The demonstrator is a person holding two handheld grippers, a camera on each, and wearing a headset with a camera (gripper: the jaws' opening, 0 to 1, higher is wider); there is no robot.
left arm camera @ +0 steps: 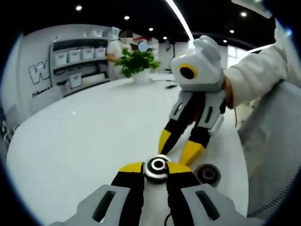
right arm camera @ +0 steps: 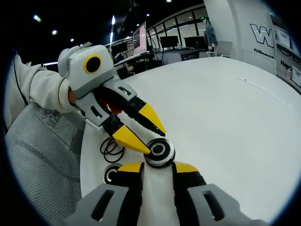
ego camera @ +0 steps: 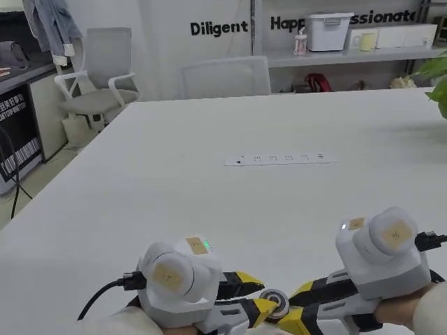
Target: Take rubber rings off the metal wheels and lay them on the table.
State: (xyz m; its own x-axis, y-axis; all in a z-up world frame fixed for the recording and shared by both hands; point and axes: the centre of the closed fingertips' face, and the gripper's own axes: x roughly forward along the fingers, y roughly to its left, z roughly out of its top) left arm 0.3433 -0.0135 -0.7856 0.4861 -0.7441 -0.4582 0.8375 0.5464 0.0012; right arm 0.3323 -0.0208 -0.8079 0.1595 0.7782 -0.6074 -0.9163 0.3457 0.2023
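A small metal wheel [ego camera: 272,305] with a dark rubber ring sits between the two grippers at the table's near edge. My left gripper [ego camera: 257,296] is shut on this wheel [left arm camera: 157,168], which sits between its yellow tips. My right gripper [ego camera: 297,304] faces it, jaws apart, tips just short of the wheel [right arm camera: 160,151]. In the left gripper view the right gripper [left arm camera: 178,148] comes in from above. A second wheel [left arm camera: 207,173] with its black ring lies on the table nearby [right arm camera: 112,173]. Thin black loops [right arm camera: 110,147] lie beside it; I cannot tell whether they are rings or cable.
A white power strip [ego camera: 279,159] lies flat mid-table. The white table [ego camera: 209,181] stretches far ahead. Chairs [ego camera: 101,77] and a shelf with boxes [ego camera: 328,31] stand beyond it, with a plant [ego camera: 436,84] at the right edge. A mesh chair back [right arm camera: 42,155] is close behind.
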